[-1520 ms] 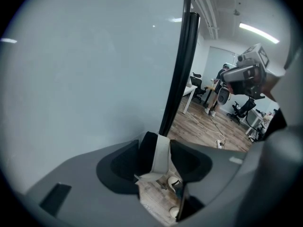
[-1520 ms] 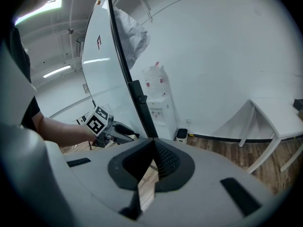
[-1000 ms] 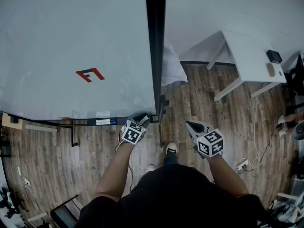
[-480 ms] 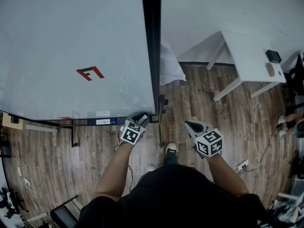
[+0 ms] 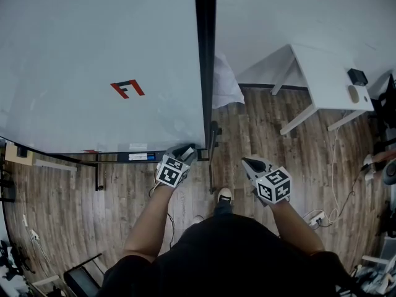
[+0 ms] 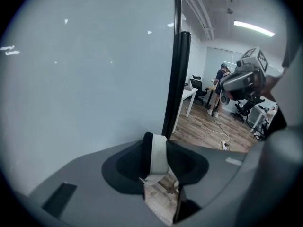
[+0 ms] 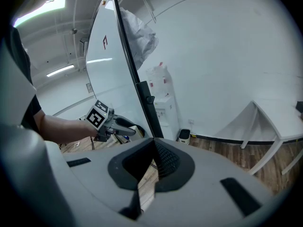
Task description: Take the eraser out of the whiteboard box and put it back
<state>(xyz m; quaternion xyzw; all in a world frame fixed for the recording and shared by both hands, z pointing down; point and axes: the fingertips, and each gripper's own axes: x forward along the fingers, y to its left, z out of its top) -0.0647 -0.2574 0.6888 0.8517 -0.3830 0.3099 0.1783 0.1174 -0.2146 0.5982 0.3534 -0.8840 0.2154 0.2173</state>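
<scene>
Head view steeply down, both gripper views forward (whiteboard (image 5: 93, 54) shared)

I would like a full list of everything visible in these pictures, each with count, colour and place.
whiteboard: 1, white with black frame, upper left in the head view
mark: 1, red, on the whiteboard
tray: 1, dark, along the whiteboard's lower edge
eraser: 1, black and white, between the left gripper's jaws
floor: 1, brown wood, below everything
table: 1, white, at the right by the wall
small box: 1, black, on the table
power strip: 1, white, on the floor, lower right
shoe: 1, white, on the floor
left gripper: 1, grey, near the whiteboard's lower right corner; jaws have just been closing, now on the eraser
right gripper: 1, grey, over the floor, shut, empty
</scene>
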